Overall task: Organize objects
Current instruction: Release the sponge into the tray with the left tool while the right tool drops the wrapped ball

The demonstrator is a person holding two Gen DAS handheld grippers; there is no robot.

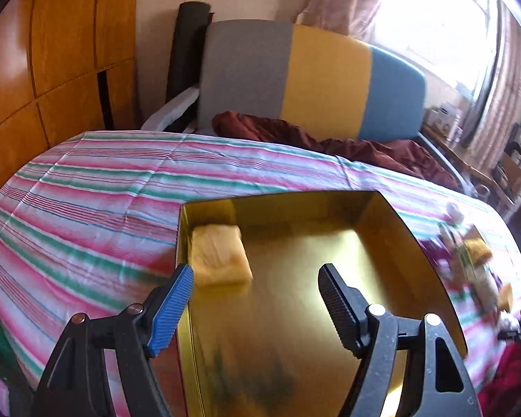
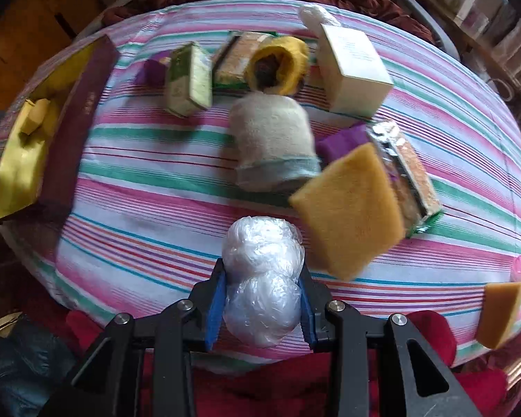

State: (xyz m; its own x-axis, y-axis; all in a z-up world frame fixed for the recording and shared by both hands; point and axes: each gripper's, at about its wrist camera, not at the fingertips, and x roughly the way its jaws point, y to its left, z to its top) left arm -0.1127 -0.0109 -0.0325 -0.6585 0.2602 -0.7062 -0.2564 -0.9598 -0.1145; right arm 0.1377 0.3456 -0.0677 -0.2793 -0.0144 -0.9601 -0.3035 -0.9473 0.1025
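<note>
A gold-lined box (image 1: 382, 229) lies open on the striped cloth; it also shows at the left of the right wrist view (image 2: 21, 173), with a maroon outer wall. A yellow sponge (image 1: 220, 255) lies in its far left corner. My left gripper (image 1: 257, 285) is open and empty above the box. My right gripper (image 2: 262, 299) is shut on a clear plastic-wrapped bundle (image 2: 262, 274), held above the cloth's near edge. Ahead lie a yellow sponge (image 2: 350, 212), a rolled grey towel (image 2: 274, 142), a yellow roll (image 2: 278, 64), a white box (image 2: 354, 69) and a green packet (image 2: 187, 80).
A foil-wrapped bar (image 2: 406, 170) and purple pieces (image 2: 344, 142) lie beside the big sponge. Another sponge piece (image 2: 500, 312) sits at the cloth's right edge. A striped headboard (image 1: 295, 76), dark red bedding (image 1: 330, 142), a wooden wardrobe (image 1: 52, 52) and a window (image 1: 434, 17) lie beyond.
</note>
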